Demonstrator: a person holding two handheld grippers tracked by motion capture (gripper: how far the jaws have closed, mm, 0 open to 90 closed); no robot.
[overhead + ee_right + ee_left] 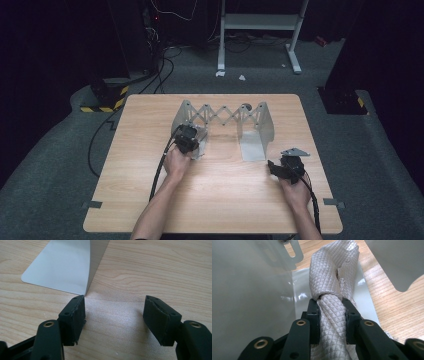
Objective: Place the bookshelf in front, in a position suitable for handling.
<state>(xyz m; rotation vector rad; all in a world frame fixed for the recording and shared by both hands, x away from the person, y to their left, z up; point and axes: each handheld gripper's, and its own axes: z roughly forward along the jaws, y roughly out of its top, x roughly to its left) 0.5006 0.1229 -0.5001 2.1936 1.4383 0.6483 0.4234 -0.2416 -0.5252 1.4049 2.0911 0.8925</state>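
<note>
On the light wooden table stands a pale grey metal rack with two upright end plates joined by a scissor-lattice bar, set a little beyond the table's middle. The left gripper is pushed in at the rack's left end plate, and in the left gripper view its two black jaws are closed on a cream-white cloth with a quilted diamond weave, twisted into a thick rope between the pads. Past the jaws the cloth spreads wider and lies on the shiny flat foot of the rack, with the left plate's wall just beside it and bare wood farther off. The right gripper sits near the table's right side, just nearer than the flat foot of the rack's right end plate. In the right gripper view, that gripper has its jaws standing wide apart with nothing between them, low over bare wood, one pad just beside the corner of the foot plate.
</note>
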